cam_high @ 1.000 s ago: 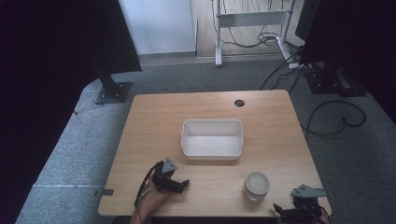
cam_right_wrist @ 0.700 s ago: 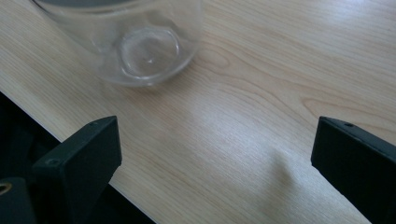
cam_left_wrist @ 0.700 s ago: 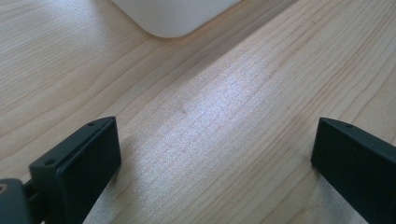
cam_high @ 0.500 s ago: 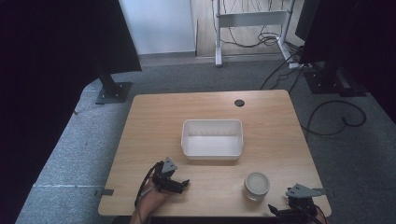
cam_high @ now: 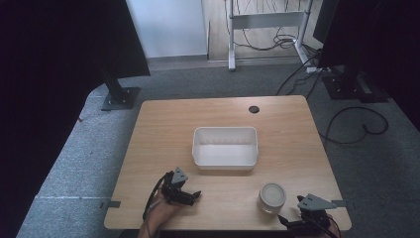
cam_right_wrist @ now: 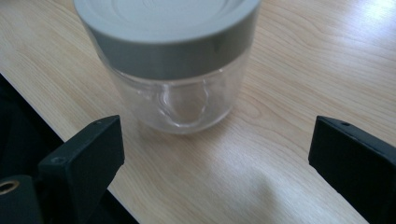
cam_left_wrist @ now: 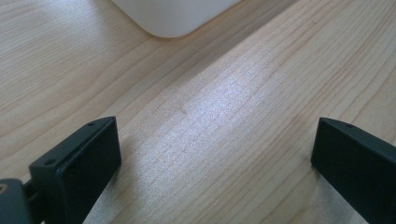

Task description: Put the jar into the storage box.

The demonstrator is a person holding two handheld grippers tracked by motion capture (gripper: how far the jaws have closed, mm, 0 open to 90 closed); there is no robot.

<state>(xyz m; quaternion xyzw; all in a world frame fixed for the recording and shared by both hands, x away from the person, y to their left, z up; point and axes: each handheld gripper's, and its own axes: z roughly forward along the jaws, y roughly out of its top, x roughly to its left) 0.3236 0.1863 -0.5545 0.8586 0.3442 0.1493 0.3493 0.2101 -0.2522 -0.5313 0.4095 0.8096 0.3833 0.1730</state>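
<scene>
Wooden table (cam_high: 163, 129), white bin (cam_high: 225, 148) centred — right tool (cam_right_wrist: 212, 154) gaping before lidded jar (cam_right_wrist: 173, 65)

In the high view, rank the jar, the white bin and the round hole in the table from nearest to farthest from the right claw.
1. Jar: just left of the right claw, at the table's near edge.
2. White bin: mid-table, farther forward and left.
3. Hole: near the far edge.

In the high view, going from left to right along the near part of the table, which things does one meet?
Left tool → white tray, set farther back → lidded glass jar → right tool at the table's near edge.
</scene>
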